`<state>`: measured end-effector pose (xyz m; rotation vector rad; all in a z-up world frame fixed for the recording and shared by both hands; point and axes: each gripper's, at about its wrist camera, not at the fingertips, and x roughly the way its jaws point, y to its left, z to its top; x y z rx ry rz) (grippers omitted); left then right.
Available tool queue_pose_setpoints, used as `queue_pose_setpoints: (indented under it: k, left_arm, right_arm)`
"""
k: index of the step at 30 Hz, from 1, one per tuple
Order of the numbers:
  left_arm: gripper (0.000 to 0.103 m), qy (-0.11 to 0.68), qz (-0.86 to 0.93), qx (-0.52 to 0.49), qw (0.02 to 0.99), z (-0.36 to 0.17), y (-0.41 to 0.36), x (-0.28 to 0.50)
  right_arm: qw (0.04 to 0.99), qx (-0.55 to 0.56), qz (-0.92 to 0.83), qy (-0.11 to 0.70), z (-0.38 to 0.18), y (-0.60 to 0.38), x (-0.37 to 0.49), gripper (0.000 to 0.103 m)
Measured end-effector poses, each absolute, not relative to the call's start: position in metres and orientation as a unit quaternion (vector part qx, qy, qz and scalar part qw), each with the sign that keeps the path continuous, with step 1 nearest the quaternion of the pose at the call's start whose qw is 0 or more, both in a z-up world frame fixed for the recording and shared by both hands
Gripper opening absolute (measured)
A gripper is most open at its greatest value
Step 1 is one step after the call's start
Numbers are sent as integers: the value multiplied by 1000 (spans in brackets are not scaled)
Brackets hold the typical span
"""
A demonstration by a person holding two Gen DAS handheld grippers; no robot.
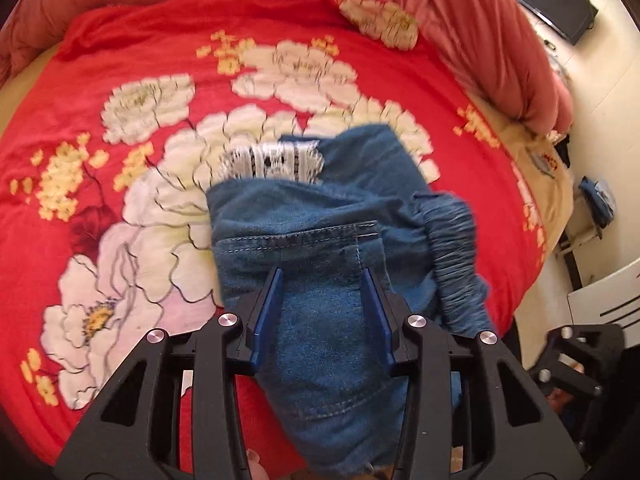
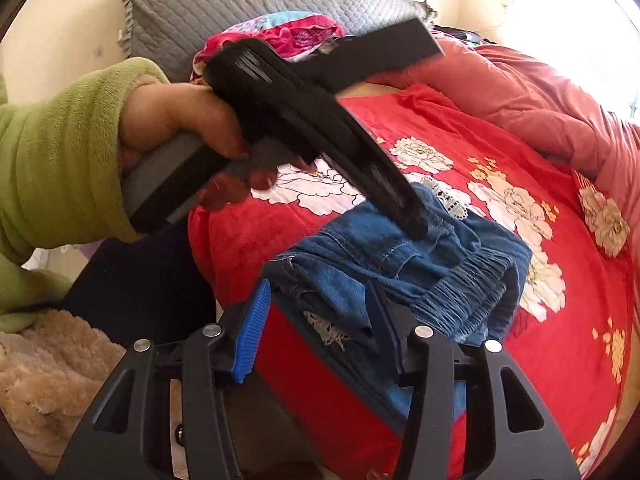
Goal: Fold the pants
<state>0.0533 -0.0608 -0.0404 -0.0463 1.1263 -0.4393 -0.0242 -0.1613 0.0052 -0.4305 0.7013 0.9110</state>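
Blue denim pants [image 1: 312, 240] with an elastic waistband [image 1: 456, 252] and white lace trim [image 1: 276, 162] lie bunched on the red floral bedspread [image 1: 120, 140]. My left gripper [image 1: 322, 276] is open, its blue pads either side of the denim by a pocket seam. In the right wrist view the pants [image 2: 404, 276] lie at the bed's near edge. My right gripper [image 2: 316, 292] is open, its jaws straddling the near corner of the denim. The left gripper [image 2: 416, 228], held by a hand in a green sleeve, presses down on the pants from above.
A pink quilt [image 1: 480, 40] is rolled along the far side of the bed. A grey pillow [image 2: 240, 8] and colourful cloth [image 2: 288, 32] lie at the head. A beige fuzzy blanket [image 2: 52, 364] lies below the bed edge. A white chair [image 1: 608, 296] stands to the right.
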Motion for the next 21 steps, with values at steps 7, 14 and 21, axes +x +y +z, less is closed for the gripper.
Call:
queue_pose_setpoints:
  k: [7, 14, 21]
  left_arm:
    - [34, 537, -207, -32, 817, -48, -57, 60]
    - [36, 535, -208, -31, 819, -50, -59, 62]
    - [37, 529, -210, -44, 821, -51, -57, 62]
  right_arm:
    - [804, -248, 427, 331, -8, -136, -6, 42]
    - [741, -213, 504, 390, -23, -138, -15, 12]
    - [748, -180, 481, 421, -41, -153, -17, 12]
